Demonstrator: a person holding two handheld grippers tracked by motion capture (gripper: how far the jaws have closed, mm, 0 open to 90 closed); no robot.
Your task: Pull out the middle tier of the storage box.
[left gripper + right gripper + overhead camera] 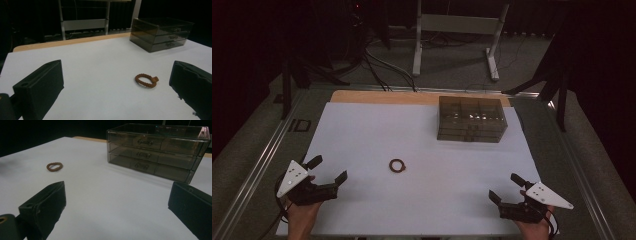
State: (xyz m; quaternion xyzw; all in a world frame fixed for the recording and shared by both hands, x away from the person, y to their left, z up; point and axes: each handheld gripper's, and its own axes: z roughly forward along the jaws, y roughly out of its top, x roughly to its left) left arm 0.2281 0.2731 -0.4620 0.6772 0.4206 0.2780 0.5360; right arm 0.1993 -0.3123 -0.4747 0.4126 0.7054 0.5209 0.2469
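The left gripper (330, 170) is spread wide and holds nothing; the right gripper (507, 187) likewise. The brown ring (397, 165) lies flat on the white sheet (362, 130), nearer the left gripper, well short of the drawer box (470, 120). Pinching it flat (thin, low) risks skidding it away. Both hands rest low at the near edge, jaws pointing inward.
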